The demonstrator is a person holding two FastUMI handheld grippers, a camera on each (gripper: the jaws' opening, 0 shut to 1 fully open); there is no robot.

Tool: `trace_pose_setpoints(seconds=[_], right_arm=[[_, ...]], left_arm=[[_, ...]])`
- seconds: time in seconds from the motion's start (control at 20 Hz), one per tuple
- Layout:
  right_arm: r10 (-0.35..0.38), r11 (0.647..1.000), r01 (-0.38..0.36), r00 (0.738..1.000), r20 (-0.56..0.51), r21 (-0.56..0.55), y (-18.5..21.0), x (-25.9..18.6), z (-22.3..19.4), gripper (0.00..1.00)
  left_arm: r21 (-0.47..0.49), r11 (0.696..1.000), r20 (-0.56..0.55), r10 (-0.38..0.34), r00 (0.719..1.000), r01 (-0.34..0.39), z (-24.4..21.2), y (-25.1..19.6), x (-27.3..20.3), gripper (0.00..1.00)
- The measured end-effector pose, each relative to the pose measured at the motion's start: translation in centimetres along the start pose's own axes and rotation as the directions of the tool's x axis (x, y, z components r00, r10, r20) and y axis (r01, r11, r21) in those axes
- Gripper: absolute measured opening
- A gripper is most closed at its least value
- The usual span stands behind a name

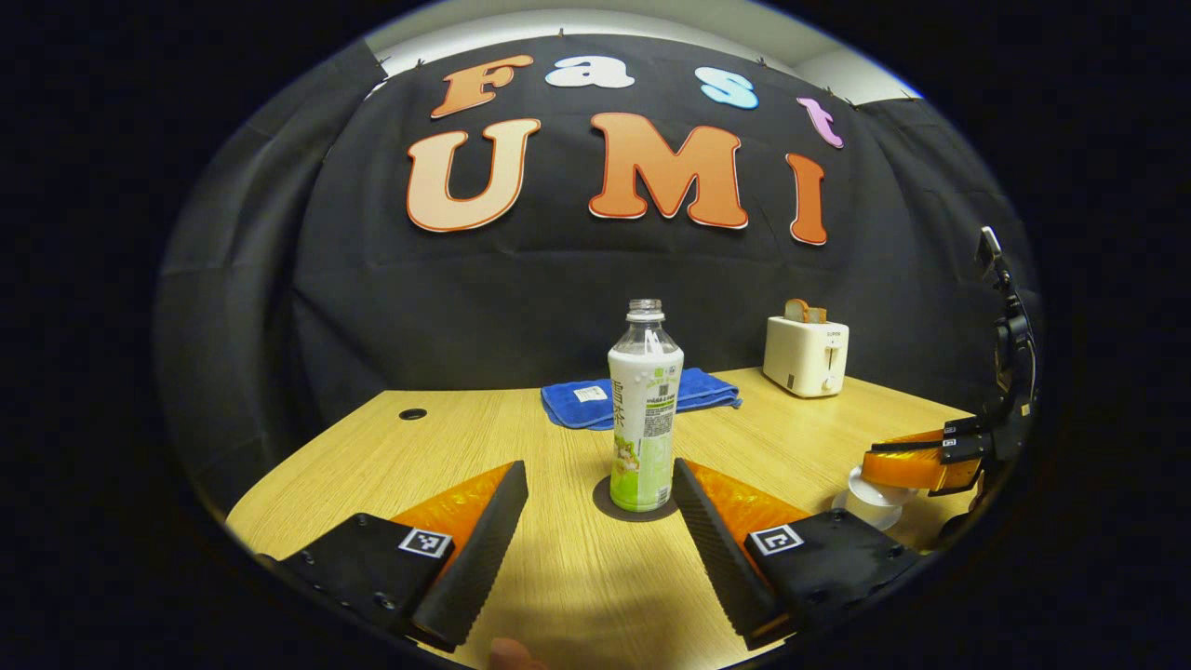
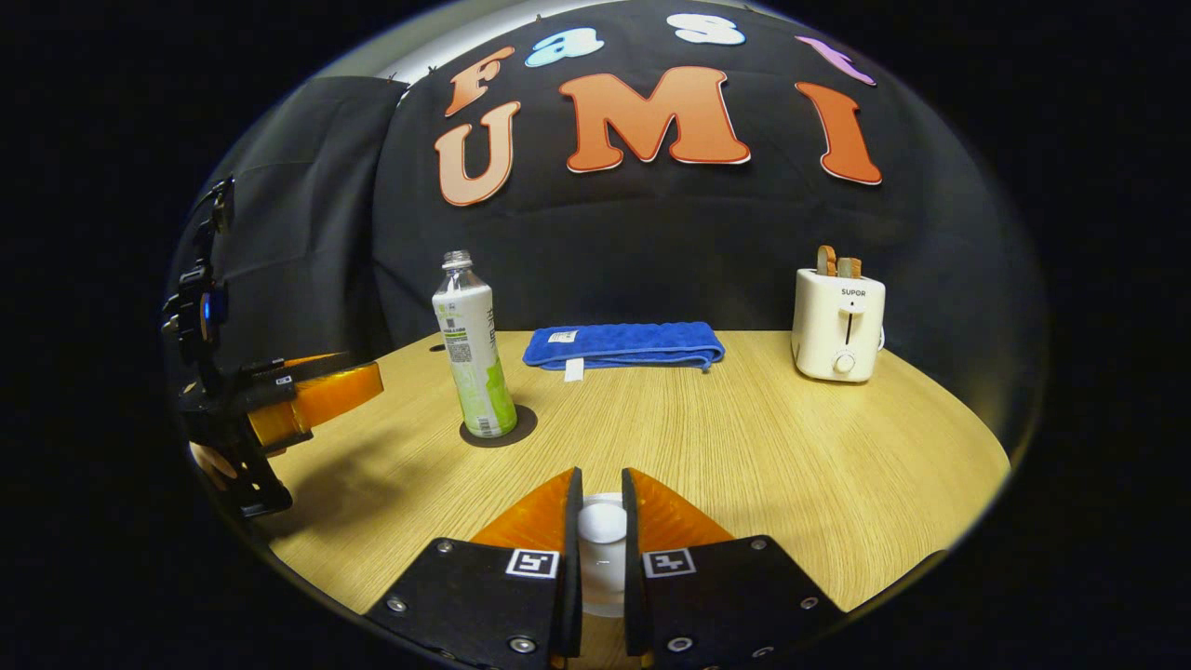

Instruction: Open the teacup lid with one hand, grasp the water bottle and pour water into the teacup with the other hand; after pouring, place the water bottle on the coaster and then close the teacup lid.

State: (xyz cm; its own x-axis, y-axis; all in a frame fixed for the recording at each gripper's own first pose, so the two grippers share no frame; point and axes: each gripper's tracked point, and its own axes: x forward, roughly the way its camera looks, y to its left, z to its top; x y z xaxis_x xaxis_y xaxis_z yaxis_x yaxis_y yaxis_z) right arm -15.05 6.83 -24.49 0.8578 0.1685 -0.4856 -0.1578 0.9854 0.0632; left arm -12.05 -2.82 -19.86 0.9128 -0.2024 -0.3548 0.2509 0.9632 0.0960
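Note:
A green-and-white water bottle (image 1: pixel 644 419) (image 2: pixel 475 354) without a cap stands upright on a dark round coaster (image 1: pixel 603 500) (image 2: pixel 523 424). My left gripper (image 1: pixel 600 470) (image 2: pixel 326 395) is open, its fingertips just short of the bottle on either side, touching nothing. The right gripper (image 2: pixel 602 479) (image 1: pixel 893 461) is shut on the white knob of the teacup lid (image 2: pixel 603 523). In the left gripper view the white teacup (image 1: pixel 875 502) sits under that gripper near the table's right edge. I cannot tell whether the lid rests on the cup or is raised off it.
A folded blue towel (image 1: pixel 595 405) (image 2: pixel 623 346) lies at the back of the wooden table (image 1: pixel 465 437). A cream toaster (image 1: pixel 806 355) (image 2: pixel 839 324) with bread in its slots stands back right. A cable hole (image 1: pixel 412 413) is at the back left.

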Motion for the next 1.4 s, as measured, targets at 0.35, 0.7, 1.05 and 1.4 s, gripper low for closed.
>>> trace_pose_setpoints(seconds=[0.35,0.7,1.05,1.4], right_arm=[[-0.004,1.0,0.004,1.0,-0.005,0.008,-0.2,-0.1,0.0,0.24],[0.012,1.0,-0.012,1.0,0.01,0.012,0.3,-0.4,0.5,0.48],[-0.017,1.0,0.016,0.998,0.058,0.006,-0.8,-1.5,2.5,0.98],[-0.104,0.995,0.103,0.981,0.161,0.015,-4.9,-4.8,6.6,0.97]], left_arm=[[-0.001,1.0,0.022,0.005,1.0,-0.005,1.0,0.1,-0.6,1.0],[-0.001,1.0,0.038,-0.001,0.999,0.001,1.8,-0.3,-1.1,1.0],[-0.025,1.0,0.05,0.019,0.999,-0.018,2.6,0.3,-1.8,1.0],[-0.057,0.995,0.044,0.08,0.996,-0.077,3.7,2.5,-2.9,1.0]])
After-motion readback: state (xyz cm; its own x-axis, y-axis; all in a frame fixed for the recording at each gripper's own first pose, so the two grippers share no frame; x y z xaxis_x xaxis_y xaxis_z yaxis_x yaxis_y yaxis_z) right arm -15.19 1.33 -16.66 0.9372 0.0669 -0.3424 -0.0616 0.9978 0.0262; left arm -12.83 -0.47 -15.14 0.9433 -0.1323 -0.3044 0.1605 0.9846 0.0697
